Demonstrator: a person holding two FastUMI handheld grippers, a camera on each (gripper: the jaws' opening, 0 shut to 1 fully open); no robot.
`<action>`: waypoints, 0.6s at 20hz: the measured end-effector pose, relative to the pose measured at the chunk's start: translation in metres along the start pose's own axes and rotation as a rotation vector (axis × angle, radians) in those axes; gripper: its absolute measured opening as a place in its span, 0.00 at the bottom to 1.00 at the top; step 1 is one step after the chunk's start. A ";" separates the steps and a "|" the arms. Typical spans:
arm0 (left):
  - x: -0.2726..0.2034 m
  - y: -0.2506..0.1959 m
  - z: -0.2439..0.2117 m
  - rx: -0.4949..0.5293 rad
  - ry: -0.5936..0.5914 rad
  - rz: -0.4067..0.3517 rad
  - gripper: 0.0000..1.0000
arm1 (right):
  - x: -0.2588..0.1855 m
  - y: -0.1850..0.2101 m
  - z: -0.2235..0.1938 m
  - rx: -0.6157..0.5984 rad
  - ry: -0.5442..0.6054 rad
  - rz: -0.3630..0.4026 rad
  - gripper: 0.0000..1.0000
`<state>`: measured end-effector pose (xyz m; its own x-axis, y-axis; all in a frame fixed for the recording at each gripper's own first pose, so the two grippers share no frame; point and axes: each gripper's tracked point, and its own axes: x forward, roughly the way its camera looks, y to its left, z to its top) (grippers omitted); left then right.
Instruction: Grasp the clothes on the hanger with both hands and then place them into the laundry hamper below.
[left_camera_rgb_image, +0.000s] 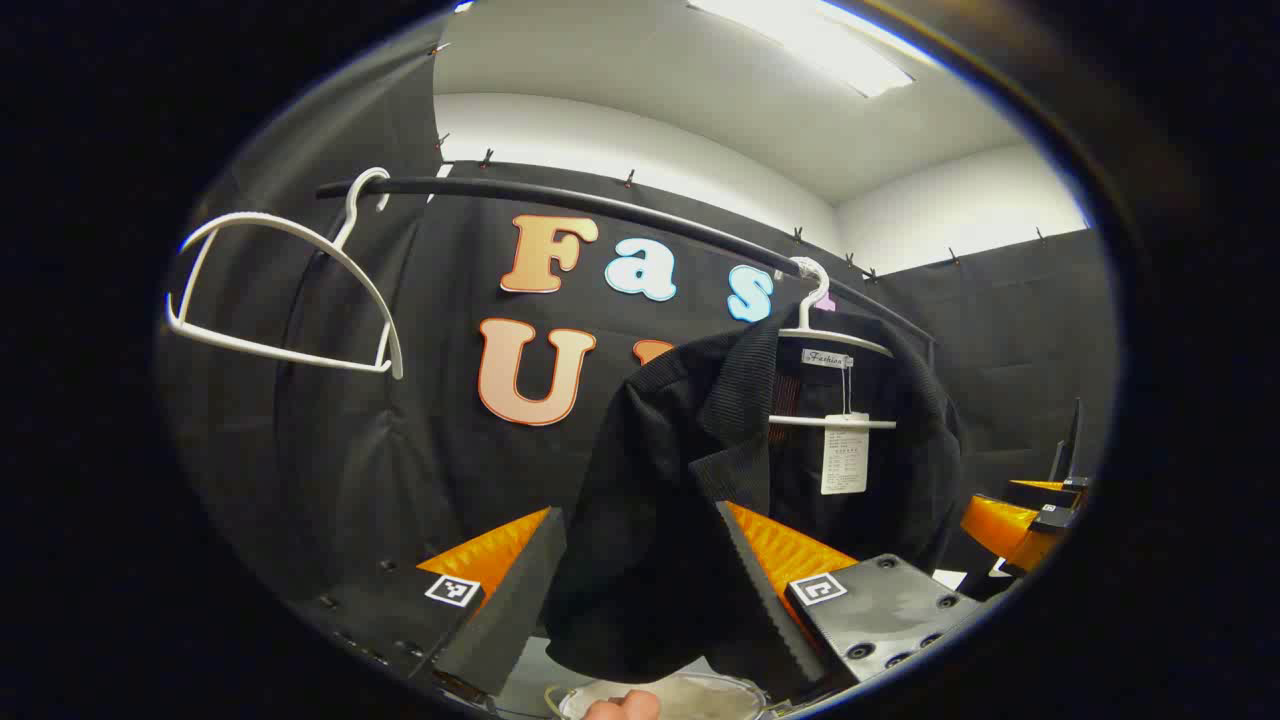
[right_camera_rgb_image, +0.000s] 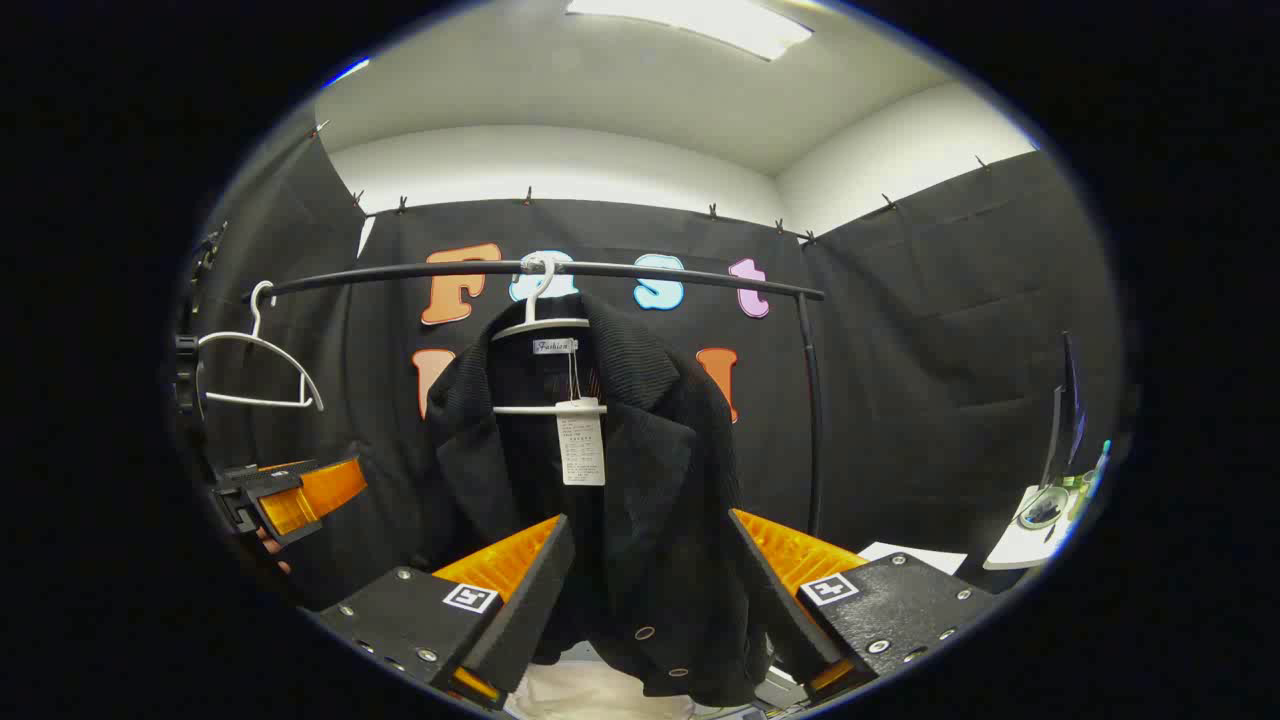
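A black jacket (left_camera_rgb_image: 700, 450) hangs on a white hanger (left_camera_rgb_image: 835, 340) from the black rail (left_camera_rgb_image: 600, 208), with a paper tag (left_camera_rgb_image: 845, 455) at its collar. My left gripper (left_camera_rgb_image: 638, 515) is open low in front of the jacket's left side, and the cloth shows in the gap between the fingers. In the right gripper view the jacket (right_camera_rgb_image: 620, 470) hangs dead ahead. My right gripper (right_camera_rgb_image: 650, 525) is open in front of its lower hem. I cannot tell whether either touches the cloth. The pale laundry hamper (left_camera_rgb_image: 690, 695) lies below.
An empty white hanger (left_camera_rgb_image: 290, 290) hangs at the rail's left end. The rail's upright post (right_camera_rgb_image: 812, 420) stands right of the jacket. A desk with a monitor (right_camera_rgb_image: 1065, 420) is at the far right. The other gripper (right_camera_rgb_image: 285, 495) shows off to the left.
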<state>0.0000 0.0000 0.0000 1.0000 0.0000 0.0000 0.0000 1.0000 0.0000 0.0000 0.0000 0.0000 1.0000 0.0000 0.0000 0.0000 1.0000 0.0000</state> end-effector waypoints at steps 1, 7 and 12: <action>0.001 -0.001 0.000 0.003 0.000 -0.001 1.00 | 0.001 -0.001 0.000 0.001 -0.002 -0.002 0.94; 0.003 -0.001 -0.003 0.005 0.009 -0.010 0.93 | 0.002 0.000 -0.003 -0.004 -0.005 -0.009 0.94; 0.008 -0.002 -0.001 0.014 0.006 -0.016 0.99 | 0.003 0.004 -0.003 -0.005 -0.005 -0.009 0.94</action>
<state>0.0077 -0.0017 -0.0014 0.9998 -0.0163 -0.0058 0.0164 0.9998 0.0142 0.0030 0.0035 -0.0030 1.0000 -0.0087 0.0049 0.0087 1.0000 -0.0046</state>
